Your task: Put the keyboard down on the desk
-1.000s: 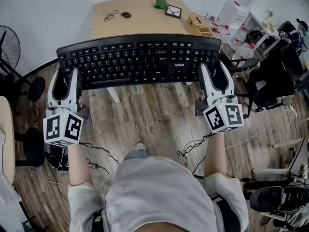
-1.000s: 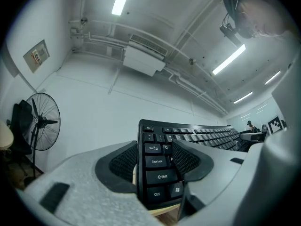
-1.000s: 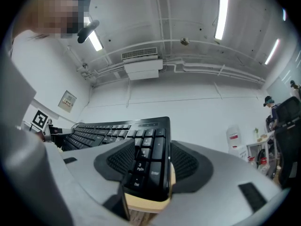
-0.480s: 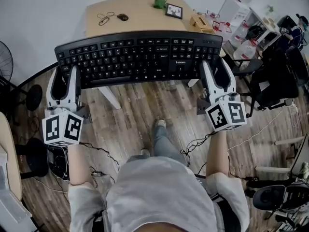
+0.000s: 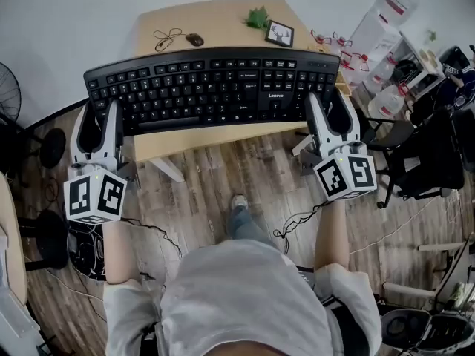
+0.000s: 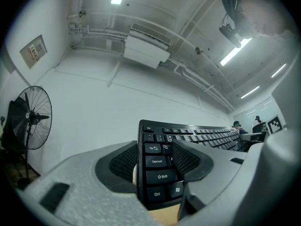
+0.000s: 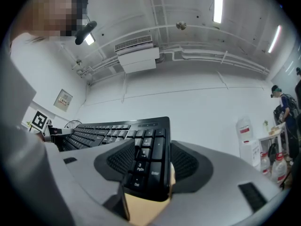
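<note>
I see the wooden tabletop (image 5: 215, 21) at the top of my head view. The black keyboard (image 5: 211, 87) stretches across its near part with the keys facing up, though I cannot tell whether it touches the wood. My left gripper (image 5: 99, 113) is clamped on the keyboard's left end and my right gripper (image 5: 332, 110) on its right end. A mouse (image 5: 194, 40) and a small picture frame (image 5: 280, 33) lie on the tabletop beyond it.

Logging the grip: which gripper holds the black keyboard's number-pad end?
The right gripper, shut on the black keyboard by its Enter and Del keys; the left gripper clamps the Ctrl and Shift end.
</note>
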Available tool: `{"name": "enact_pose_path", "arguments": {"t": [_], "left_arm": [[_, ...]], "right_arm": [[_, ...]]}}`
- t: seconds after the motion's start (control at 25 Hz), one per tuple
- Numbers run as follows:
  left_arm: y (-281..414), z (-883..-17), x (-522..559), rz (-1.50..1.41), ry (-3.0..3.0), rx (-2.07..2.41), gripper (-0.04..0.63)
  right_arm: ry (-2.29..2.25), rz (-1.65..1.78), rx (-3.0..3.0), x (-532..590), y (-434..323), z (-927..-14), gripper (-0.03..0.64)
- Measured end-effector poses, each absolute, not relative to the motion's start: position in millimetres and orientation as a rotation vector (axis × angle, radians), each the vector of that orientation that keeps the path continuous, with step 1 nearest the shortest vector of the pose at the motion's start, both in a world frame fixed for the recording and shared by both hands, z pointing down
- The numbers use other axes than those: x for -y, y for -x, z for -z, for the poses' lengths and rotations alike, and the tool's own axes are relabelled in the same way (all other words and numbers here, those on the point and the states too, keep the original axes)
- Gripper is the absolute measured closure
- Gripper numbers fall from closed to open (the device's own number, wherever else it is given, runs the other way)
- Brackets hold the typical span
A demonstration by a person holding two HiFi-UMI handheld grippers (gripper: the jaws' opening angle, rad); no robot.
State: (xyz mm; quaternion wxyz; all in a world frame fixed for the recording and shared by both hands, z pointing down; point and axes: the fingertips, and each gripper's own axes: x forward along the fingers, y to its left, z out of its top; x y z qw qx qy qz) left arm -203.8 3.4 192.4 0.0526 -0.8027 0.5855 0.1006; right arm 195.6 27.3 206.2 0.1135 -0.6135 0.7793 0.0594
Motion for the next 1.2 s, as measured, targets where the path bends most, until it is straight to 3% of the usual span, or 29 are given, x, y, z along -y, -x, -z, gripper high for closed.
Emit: {"name": "enact_pose_path", "arguments": {"t": [0.6, 1.2], "left_arm": [[142, -190, 111, -0.311, 2.316, -1.937, 0.364], [152, -236, 188, -0.180, 2.336, -2.087, 0.364]], "right_arm": [[1.643, -0.165, -2.401, 139, -257, -200, 0.380], [1.613, 0.004, -2.507, 240, -246, -251, 0.380]]}}
